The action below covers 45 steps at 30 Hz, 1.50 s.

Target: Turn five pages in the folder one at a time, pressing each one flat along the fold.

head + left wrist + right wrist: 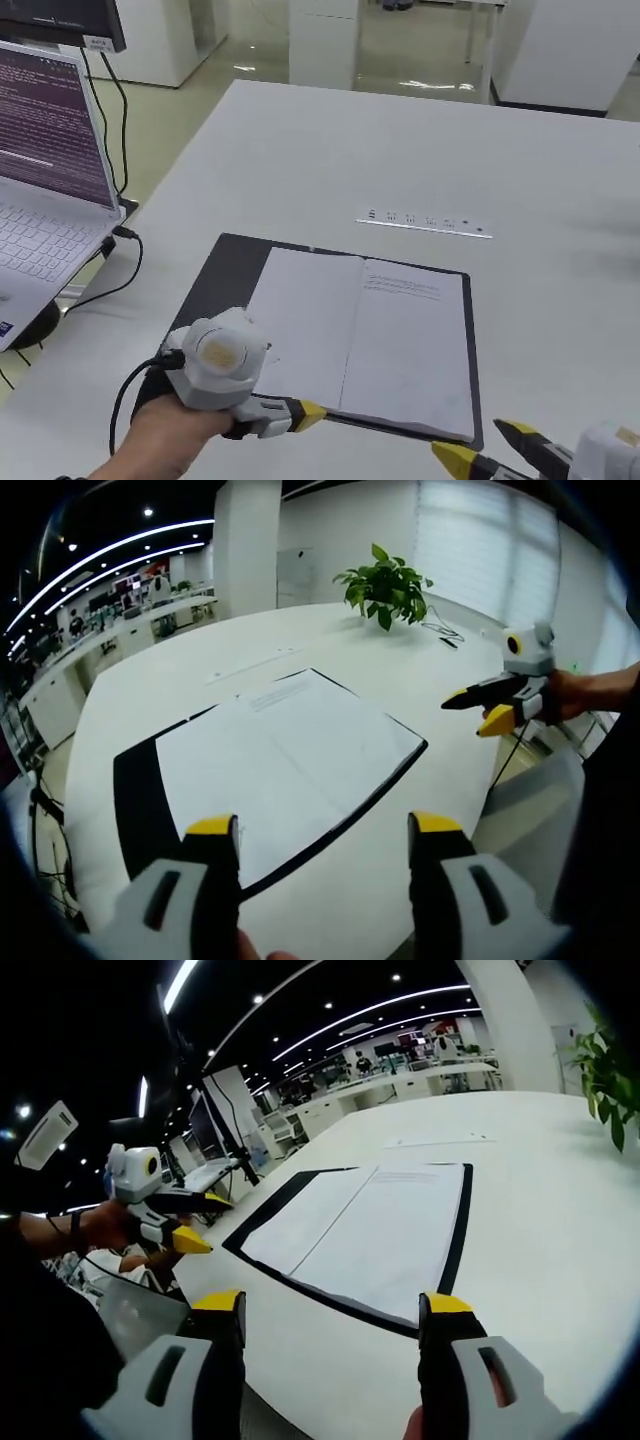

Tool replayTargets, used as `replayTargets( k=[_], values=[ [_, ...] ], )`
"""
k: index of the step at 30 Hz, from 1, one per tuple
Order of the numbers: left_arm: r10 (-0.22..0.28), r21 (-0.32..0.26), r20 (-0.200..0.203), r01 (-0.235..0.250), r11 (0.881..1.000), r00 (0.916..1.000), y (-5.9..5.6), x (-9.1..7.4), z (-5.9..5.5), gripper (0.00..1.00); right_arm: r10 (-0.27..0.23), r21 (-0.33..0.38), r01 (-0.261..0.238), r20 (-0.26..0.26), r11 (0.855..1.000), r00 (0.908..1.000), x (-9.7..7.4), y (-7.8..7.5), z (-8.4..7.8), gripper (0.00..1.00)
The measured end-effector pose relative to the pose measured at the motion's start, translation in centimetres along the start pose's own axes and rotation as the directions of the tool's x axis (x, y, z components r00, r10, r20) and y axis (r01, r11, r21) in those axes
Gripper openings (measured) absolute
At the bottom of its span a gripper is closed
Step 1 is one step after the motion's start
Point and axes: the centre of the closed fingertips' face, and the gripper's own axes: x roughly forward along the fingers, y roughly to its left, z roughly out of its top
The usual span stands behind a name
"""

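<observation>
Currently | folder [365,335] lies open on table [300,150] | left gripper [325,825] jaws apart, empty | right gripper [332,1305] jaws apart, empty | both near folder's front edge

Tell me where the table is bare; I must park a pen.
Bare: table right of the folder, and beyond the white strip. Crowded: between folder and laptop, where a cable runs, and the near edge, holding left tool and right tool.

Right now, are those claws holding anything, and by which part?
Nothing is held: the left claw and the right claw are both open, empty, near the open folder.
</observation>
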Motion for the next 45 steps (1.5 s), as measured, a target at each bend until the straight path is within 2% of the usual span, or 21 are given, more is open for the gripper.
replayTargets(
  k=[8,15,20,27,32,41,45],
  values=[
    [-0.053,0.016,-0.004,0.053,0.998,0.9986,-1.8,2.7,1.5,0.67,-0.004,0.014,0.004,-0.005,1.0,1.0,-0.5,0.0,-0.5,0.69],
    [-0.076,0.014,0.018,0.075,0.997,0.997,-2.9,4.8,2.9,0.66,-0.012,0.022,0.012,0.002,1.0,0.9999,-0.7,-0.3,-0.3,0.69],
    [-0.091,0.01,0.021,0.091,0.996,0.9956,-3.7,6.4,3.3,0.66,-0.017,0.021,0.017,-0.002,1.0,0.9999,-0.9,-0.3,-0.5,0.7],
    [-0.115,0.035,-0.004,0.115,0.993,0.9933,-4.9,8.6,3.0,0.66,-0.028,0.035,0.028,-0.001,0.999,0.9996,-1.3,-0.5,-0.7,0.69],
    [-0.126,0.049,-0.015,0.127,0.991,0.9919,-5.2,9.7,2.9,0.65,-0.032,0.037,0.032,-0.004,0.999,0.9995,-1.6,-0.6,-0.9,0.69],
    [-0.13,0.058,-0.006,0.131,0.99,0.9914,-5.5,11.2,3.4,0.64,-0.046,0.034,0.046,-0.01,0.998,0.9989,-1.9,-0.8,-1.0,0.69],
    [-0.141,0.06,-0.005,0.141,0.988,0.9899,-6.1,12.3,3.5,0.65,-0.052,0.039,0.052,0.0,0.998,0.9987,-2.0,-0.8,-0.7,0.7]
  ],
)
